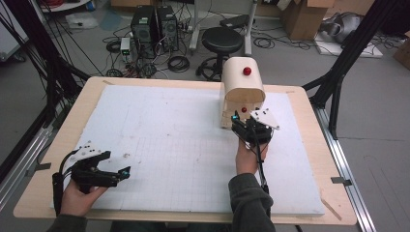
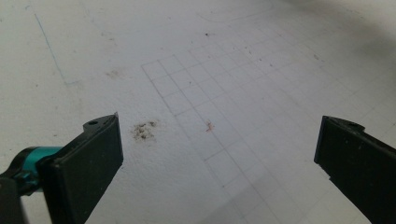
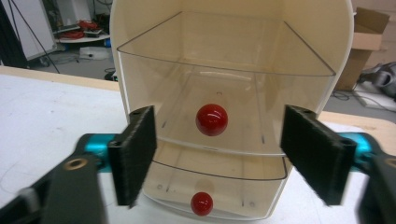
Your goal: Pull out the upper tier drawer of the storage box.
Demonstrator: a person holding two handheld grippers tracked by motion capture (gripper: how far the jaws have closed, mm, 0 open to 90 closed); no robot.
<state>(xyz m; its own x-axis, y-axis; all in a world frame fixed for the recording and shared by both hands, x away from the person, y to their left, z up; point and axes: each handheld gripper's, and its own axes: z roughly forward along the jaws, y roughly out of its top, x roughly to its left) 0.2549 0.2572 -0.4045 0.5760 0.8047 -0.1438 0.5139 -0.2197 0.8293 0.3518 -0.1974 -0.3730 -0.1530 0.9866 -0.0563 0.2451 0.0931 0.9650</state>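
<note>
The right gripper (image 3: 219,154), fingers spread wide and empty, faces the upper red knob (image 3: 211,119) of the small drawer cabinet (image 1: 241,87) at the surface's far side; centring before closing looks wise; the left gripper (image 1: 104,171) rests wide open, empty.

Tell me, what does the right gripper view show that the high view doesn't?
Right gripper view alone: the cream box's clear drawer fronts, and a lower red knob beneath the upper red knob. High view alone: the left claw, a black stool and a knob on the box's top. Both: the box and the open right claw.
</note>
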